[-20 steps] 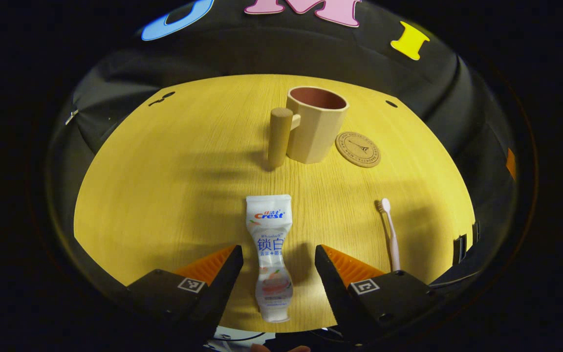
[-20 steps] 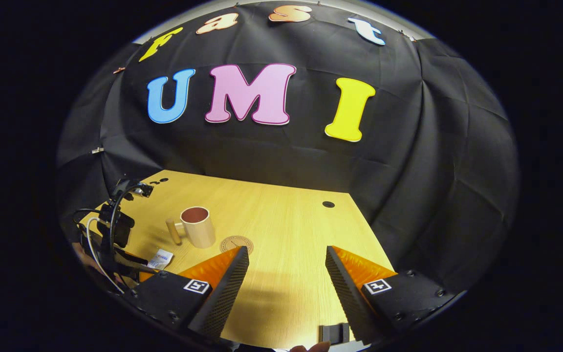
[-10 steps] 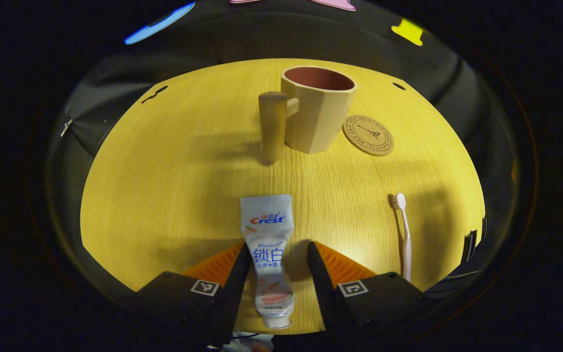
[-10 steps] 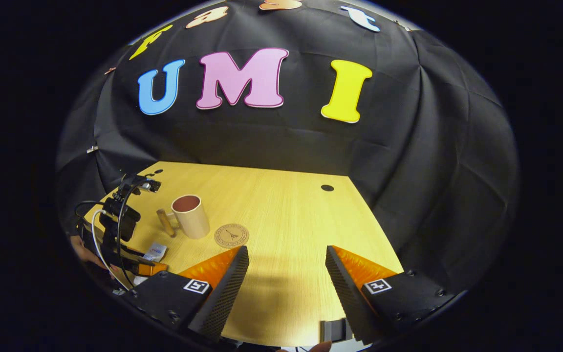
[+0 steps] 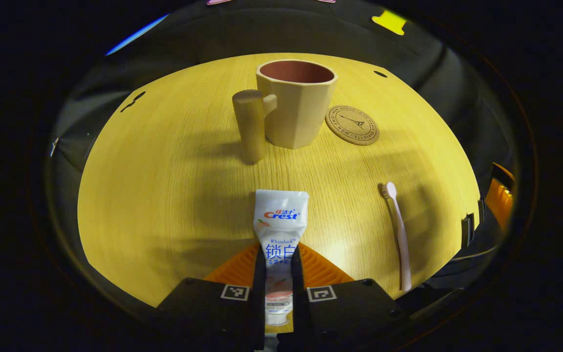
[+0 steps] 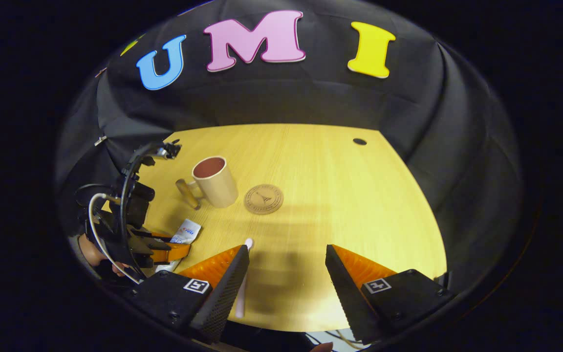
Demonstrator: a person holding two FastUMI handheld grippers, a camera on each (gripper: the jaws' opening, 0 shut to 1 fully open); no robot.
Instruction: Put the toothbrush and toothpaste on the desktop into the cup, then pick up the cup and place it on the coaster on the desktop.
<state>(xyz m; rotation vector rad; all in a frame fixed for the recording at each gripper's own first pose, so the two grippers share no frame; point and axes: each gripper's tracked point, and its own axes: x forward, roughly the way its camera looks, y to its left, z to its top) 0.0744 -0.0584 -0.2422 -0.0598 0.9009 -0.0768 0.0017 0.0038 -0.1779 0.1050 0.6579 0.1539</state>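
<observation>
A white toothpaste tube [image 5: 280,230] lies flat on the yellow desk, and my left gripper [image 5: 277,259] is shut on its lower half, both fingers pressing its sides. Beyond it stands a beige cup [image 5: 295,110] with a wooden peg handle [image 5: 249,126] and a dark red inside. A round cork coaster [image 5: 352,125] lies just right of the cup. The pink toothbrush [image 5: 398,234] lies to the right of the tube, head pointing away. In the right gripper view, my right gripper [image 6: 286,256] is open above the desk, with the toothbrush [image 6: 242,283] beside its left finger. The cup [image 6: 215,182] and coaster [image 6: 263,199] sit farther back.
The left gripper [image 6: 166,252], its cables and a hand show at the left in the right gripper view, over the toothpaste [image 6: 186,231]. A small dark hole [image 6: 359,142] marks the desk's far right. Black cloth walls close off the desk behind.
My left gripper's fingers closed from wide open onto the toothpaste tube. The right gripper tilted down and forward, bringing the toothbrush into its view.
</observation>
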